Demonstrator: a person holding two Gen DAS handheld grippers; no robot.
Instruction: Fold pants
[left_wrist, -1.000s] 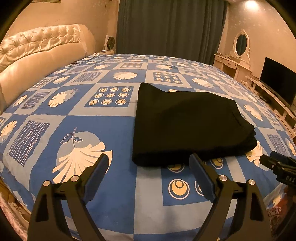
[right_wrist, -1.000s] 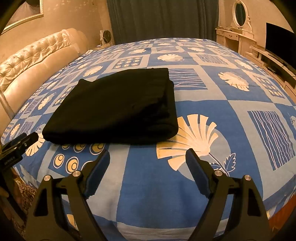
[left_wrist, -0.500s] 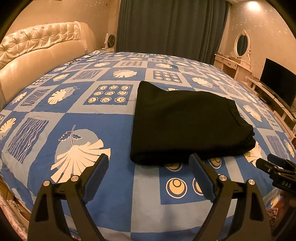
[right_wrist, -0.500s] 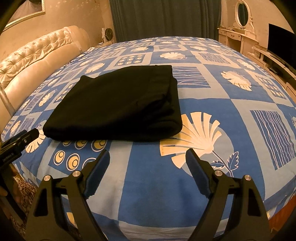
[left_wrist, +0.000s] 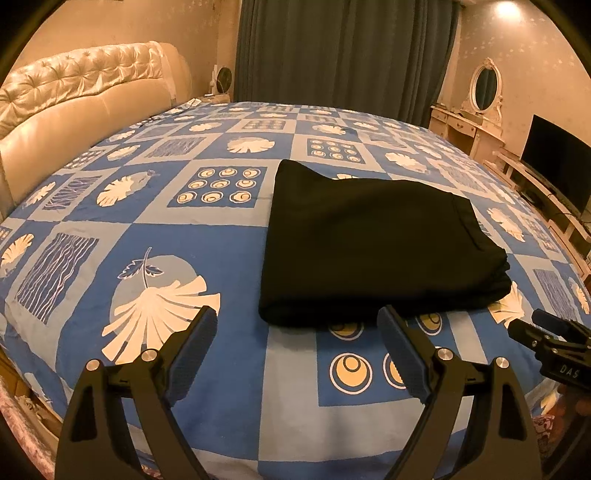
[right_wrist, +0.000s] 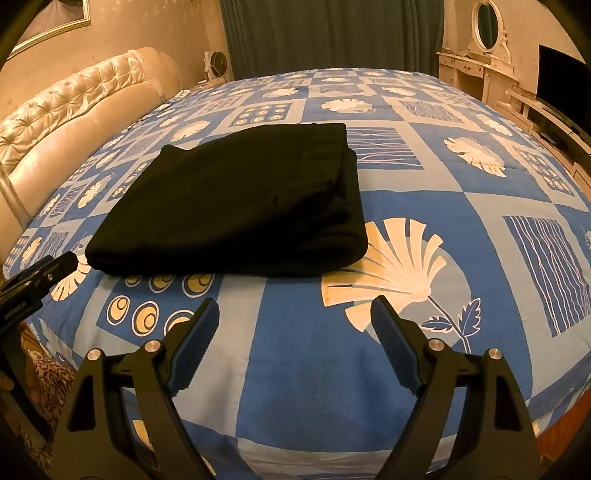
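Black pants (left_wrist: 373, 243) lie folded in a thick flat rectangle on the blue patterned bedspread (left_wrist: 177, 236); they also show in the right wrist view (right_wrist: 236, 203). My left gripper (left_wrist: 297, 325) is open and empty, held above the near bed edge just short of the pants' front fold. My right gripper (right_wrist: 293, 314) is open and empty, apart from the pants, in front of their near right corner. The right gripper's tip shows at the far right of the left wrist view (left_wrist: 546, 332); the left gripper's tip shows at the left of the right wrist view (right_wrist: 40, 277).
A cream tufted headboard (left_wrist: 74, 99) runs along the bed's left side. Dark curtains (left_wrist: 343, 55) hang behind. A white dresser with an oval mirror (left_wrist: 484, 88) and a TV (left_wrist: 554, 162) on a low cabinet stand at the right.
Both grippers have drawn back and up a little from the pants, so the bed's near edge shows more. The pants have not moved. Both grippers stay open.
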